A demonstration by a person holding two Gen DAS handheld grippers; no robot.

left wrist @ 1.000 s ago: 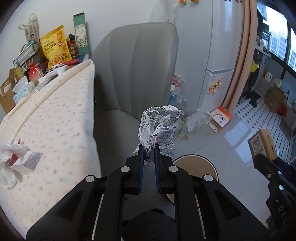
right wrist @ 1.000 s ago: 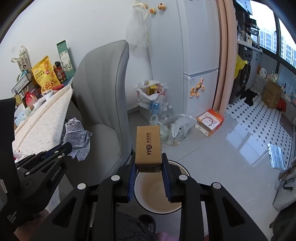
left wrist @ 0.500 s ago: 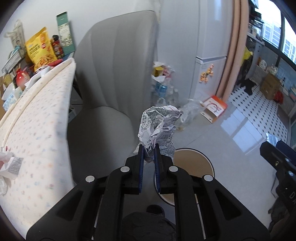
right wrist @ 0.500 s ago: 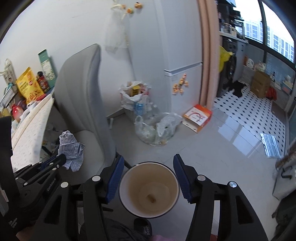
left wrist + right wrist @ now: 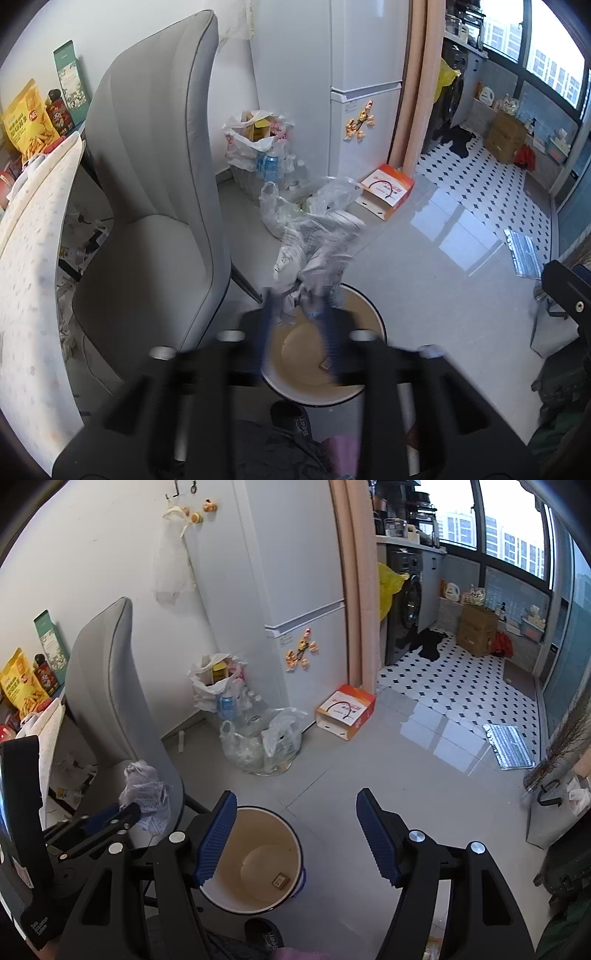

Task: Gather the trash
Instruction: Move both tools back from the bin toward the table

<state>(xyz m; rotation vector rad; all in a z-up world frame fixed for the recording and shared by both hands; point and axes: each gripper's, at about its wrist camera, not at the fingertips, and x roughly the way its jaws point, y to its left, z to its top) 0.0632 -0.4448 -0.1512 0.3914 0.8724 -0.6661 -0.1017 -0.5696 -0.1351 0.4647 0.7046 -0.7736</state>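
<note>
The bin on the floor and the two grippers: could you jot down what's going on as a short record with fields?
bin: round, open-topped, on the floor beside the grey chair
in bin: small brown box on the bottom
left gripper: above the bin, jaws just opening, crumpled paper between them
right gripper: open, nothing between its jaws, over the bin

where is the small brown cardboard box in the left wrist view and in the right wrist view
Left wrist view: the small brown cardboard box lies on the bottom of the round tan bin, low centre, beside the blurred right finger.
Right wrist view: the same box lies at the bin's bottom, low centre.
Shared landmark: the orange and white carton on the floor by the fridge.
</note>
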